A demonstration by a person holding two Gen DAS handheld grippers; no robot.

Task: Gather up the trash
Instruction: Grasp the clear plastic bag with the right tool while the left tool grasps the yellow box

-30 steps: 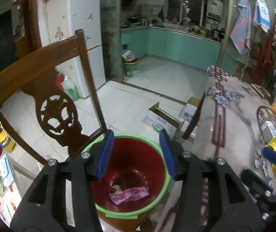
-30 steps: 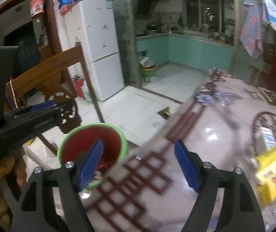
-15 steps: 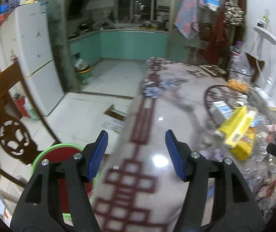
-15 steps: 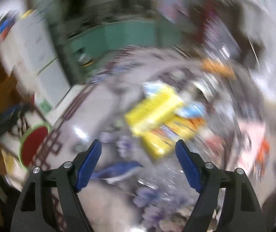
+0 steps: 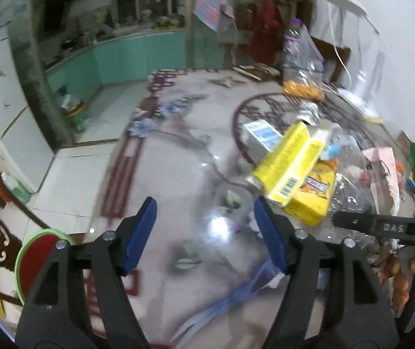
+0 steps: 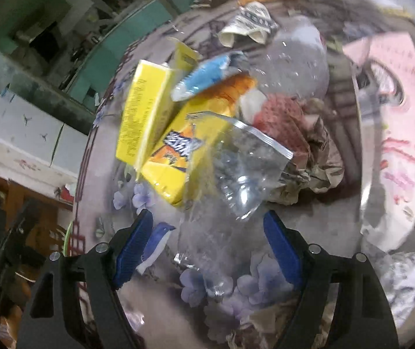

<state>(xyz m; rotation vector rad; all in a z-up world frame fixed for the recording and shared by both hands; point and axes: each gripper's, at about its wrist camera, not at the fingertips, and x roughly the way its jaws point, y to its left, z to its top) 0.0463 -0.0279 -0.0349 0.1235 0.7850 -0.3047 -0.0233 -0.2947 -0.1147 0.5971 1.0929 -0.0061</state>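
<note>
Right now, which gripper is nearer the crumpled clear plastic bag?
Right. The right gripper hangs open directly over the crumpled clear plastic bag; the left gripper is open, off toward the table's edge.

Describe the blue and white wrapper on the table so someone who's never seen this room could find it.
Start at the glass-topped floral table and find the trash pile in its middle. Two yellow cardboard boxes lean together there, and the small blue and white plastic wrapper lies across their top edges. It is the only blue piece among yellow boxes, clear plastic and brown crumpled paper.
</note>
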